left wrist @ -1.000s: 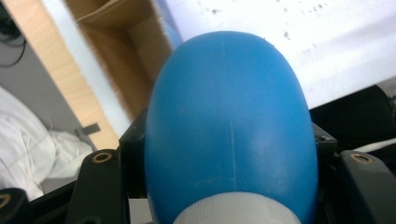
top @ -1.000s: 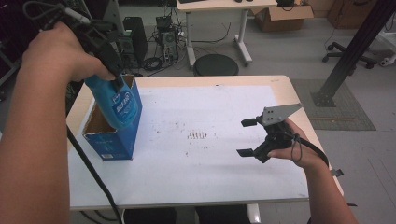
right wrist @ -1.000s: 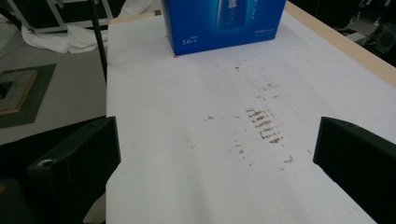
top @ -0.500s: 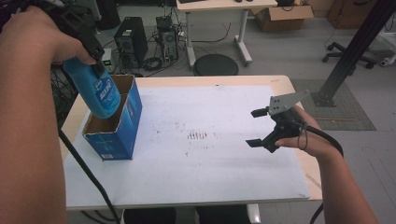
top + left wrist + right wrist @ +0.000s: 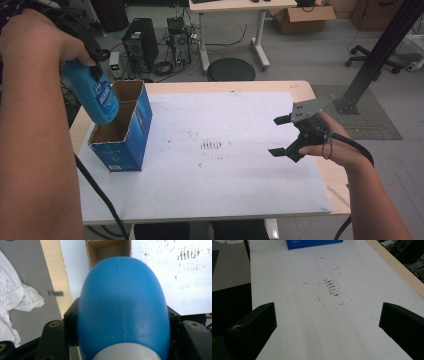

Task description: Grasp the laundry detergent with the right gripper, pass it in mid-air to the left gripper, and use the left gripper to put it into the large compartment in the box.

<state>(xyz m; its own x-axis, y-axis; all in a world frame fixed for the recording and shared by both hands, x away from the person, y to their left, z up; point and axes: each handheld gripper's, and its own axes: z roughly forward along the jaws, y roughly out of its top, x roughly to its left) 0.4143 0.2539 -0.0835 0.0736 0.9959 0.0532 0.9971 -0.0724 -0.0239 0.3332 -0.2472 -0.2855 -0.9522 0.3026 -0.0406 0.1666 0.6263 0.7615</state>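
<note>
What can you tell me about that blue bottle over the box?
The blue bottle looks like smooth plastic, rounded at its base, with a printed label and a white cap. It hangs tilted, base downward, above the near compartment of the open blue cardboard box, clamped at its cap end by the left tongs.

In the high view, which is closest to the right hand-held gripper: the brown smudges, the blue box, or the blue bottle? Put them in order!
From the right hand-held gripper:
1. Brown smudges, mid-table, just to its left.
2. Blue box, standing open at the table's left side.
3. Blue bottle, farthest, held above the box's left edge.
</note>
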